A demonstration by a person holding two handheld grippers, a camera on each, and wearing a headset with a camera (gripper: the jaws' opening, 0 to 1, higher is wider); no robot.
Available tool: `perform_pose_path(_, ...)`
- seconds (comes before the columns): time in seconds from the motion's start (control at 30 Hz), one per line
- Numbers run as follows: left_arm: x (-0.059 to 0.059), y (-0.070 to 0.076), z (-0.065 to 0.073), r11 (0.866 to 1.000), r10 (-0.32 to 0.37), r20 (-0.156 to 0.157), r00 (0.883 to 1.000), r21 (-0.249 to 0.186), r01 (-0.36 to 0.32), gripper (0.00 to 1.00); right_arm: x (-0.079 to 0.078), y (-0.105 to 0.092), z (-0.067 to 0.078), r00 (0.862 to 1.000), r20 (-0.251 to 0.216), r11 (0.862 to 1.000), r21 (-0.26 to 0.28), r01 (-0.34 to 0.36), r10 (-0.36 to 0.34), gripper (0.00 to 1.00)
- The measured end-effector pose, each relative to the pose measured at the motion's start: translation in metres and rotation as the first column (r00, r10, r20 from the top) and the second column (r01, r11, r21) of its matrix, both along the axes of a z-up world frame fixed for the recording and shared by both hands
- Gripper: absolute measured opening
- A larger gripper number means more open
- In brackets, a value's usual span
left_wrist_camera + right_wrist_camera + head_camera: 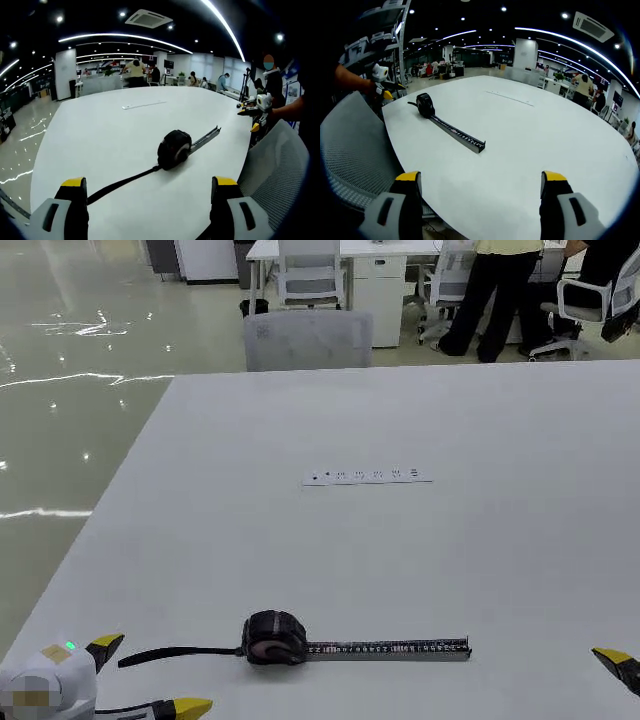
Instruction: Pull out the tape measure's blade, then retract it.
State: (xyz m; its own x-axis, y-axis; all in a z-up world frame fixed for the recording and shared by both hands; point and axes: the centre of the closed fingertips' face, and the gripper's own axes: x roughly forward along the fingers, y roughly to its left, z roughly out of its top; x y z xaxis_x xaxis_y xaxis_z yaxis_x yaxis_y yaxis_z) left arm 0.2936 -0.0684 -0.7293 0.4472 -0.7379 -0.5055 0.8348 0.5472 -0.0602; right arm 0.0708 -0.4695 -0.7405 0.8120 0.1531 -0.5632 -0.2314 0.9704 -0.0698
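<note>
big white table [500, 440], plain matte top. near its front edge sits a black tape measure [274, 638], w/ blade [390, 648] drawn out flat along the top toward the right & a black strap [175, 653] trailing off the case to the left. further back, approx mid-table, a flat white power strip [367, 476] lies crosswise, well apart from the tape.

Head above, sides low (tape measure [275, 638] shared)
</note>
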Motion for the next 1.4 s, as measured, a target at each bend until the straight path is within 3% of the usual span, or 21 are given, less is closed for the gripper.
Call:
perform_pose_path(0.3,-0.007,0.000,-0.004,1.000,-0.006,-0.014,1.000,-0.021,0.005,1.00,0.001,0.001,0.005,1.000,0.003,0.999,-0.023,-0.023,0.024,1.00)
perform_pose_path(0.53,-0.007,-0.004,-0.001,0.999,-0.006,-0.006,1.000,-0.033,0.005,1.00,-0.001,-0.001,0.003,1.000,-0.006,1.000,-0.017,-0.023,0.023,1.00)
perform_pose_path(0.9,-0.016,-0.007,0.001,0.999,-0.025,-0.012,1.000,-0.024,0.025,1.00,-0.005,0.002,0.005,0.999,-0.006,0.999,-0.005,-0.040,0.040,1.00)
perform_pose_path(1.4,-0.016,-0.003,0.006,1.000,-0.005,-0.010,1.000,-0.019,0.005,1.00,-0.005,0.001,0.007,0.998,-0.012,0.998,-0.007,-0.063,0.063,1.00)
